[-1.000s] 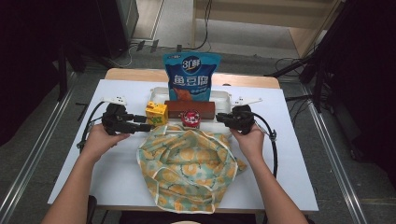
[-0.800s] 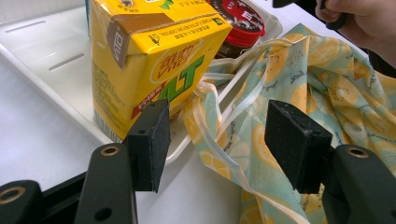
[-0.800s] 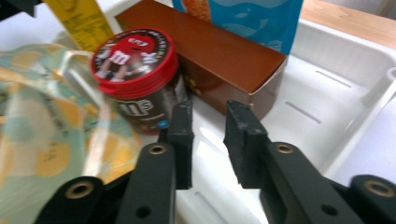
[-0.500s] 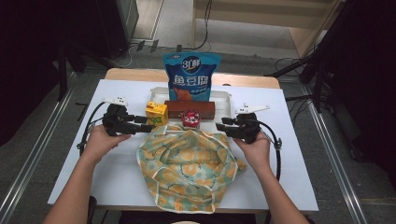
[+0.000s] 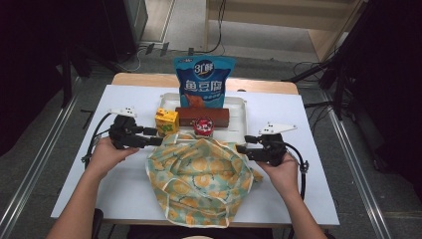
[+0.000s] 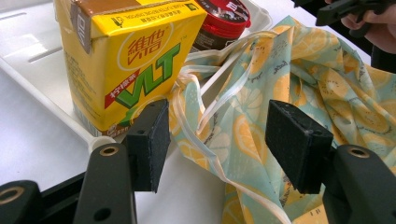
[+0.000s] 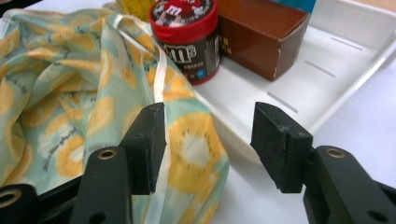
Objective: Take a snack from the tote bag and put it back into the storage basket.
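Fabric first: lemon-print bag point(image 5: 199, 181) lies flat on the table point(image 5: 318, 199) btwn both grippers, mouth edge facing the white tray point(image 5: 238, 107) beyond.

Left gripper point(image 5: 152, 137): jaws apart, not pressing on anything. In left gripper view the bag's rim and its pale drawstring point(image 6: 219, 88) sit just ahead and btwn the pads, a bit toward the right pad; yellow drink carton point(image 6: 123, 60) is just beyond the left pad, nearly touching it.

Right gripper point(image 5: 242, 149): jaws have just been opening and now stand apart. In right gripper view a fold of bag cloth lies btwn the pads, close against the left one, but neither pad presses it, so no grip. Right pad hangs over the tray's near rim.

Key relation, as I read it: the bag rim runs crosswise from one gripper to the other, w/ each gripper at its own end. Left looks better lined up on the rim; right likely needs to shift toward the cloth before closing.

Containers: tray holds the carton, a red-lidded candy jar point(image 7: 187, 37), a brown box point(image 7: 261, 32) and a blue snack pouch point(image 5: 204, 79) standing at the back. Can't see inside the bag; it looks flat.
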A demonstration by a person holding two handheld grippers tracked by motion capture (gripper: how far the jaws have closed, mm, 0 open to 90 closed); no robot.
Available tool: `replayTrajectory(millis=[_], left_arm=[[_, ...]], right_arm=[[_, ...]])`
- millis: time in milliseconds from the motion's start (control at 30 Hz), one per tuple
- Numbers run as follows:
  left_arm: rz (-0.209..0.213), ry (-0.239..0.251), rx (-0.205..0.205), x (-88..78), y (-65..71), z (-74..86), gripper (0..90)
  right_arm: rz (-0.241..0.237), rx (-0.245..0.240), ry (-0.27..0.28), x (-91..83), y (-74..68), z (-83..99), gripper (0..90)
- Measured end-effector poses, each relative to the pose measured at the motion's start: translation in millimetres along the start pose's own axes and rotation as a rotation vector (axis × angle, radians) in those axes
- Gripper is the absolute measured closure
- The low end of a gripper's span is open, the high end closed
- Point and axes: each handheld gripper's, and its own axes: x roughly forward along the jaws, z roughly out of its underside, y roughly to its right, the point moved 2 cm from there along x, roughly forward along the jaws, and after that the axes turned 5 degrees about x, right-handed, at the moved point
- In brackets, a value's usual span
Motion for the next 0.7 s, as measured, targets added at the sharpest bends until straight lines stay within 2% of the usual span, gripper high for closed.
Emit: replayTrajectory(millis=[333,700], left_arm=[[-0.002,-0.005,-0.002,1.0,-1.4,0.7,40.5],[-0.008,-0.015,-0.001,0.4,-3.5,1.6,40.4]], right_arm=[[0.015,0.024,0.008,-14.0,4.4,11.7,44.8],[0.012,0.033,0.006,-11.1,8.4,12.2,44.3]])
